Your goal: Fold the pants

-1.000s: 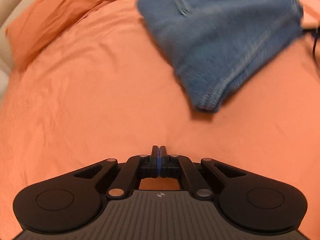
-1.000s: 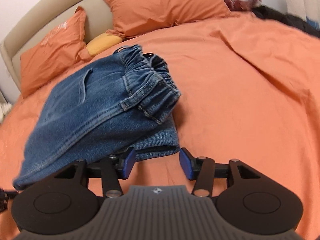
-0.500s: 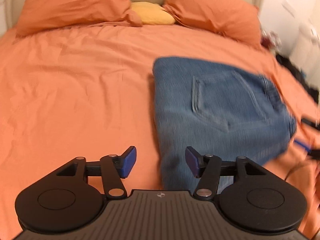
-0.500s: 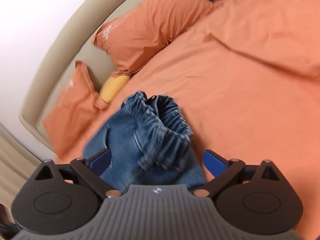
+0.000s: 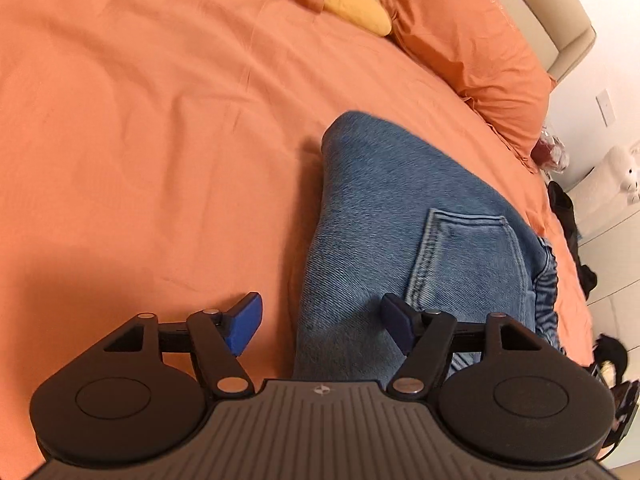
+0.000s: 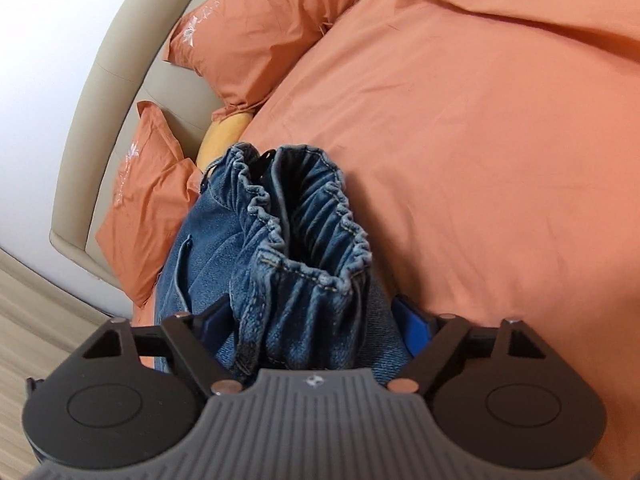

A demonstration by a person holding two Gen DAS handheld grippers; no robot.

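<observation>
**Folded Jeans on Orange Bed**

The bed [image 5: 160, 120] is covered in orange bedding, with orange pillows [image 5: 472, 40] at the headboard [image 6: 108, 92].

Left gripper [image 5: 320, 320]: jaws apart and opening, straddling the near edge of the folded jeans [image 5: 400, 208] without contact.

Right gripper [image 6: 316, 320]: jaws closing around the bunched elastic waistband [image 6: 308, 216]; pad contact cannot be confirmed.

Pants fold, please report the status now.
Left gripper opening, edge of the jeans between the jaws. Right gripper closing around the elastic waistband. Nothing in the way.
</observation>
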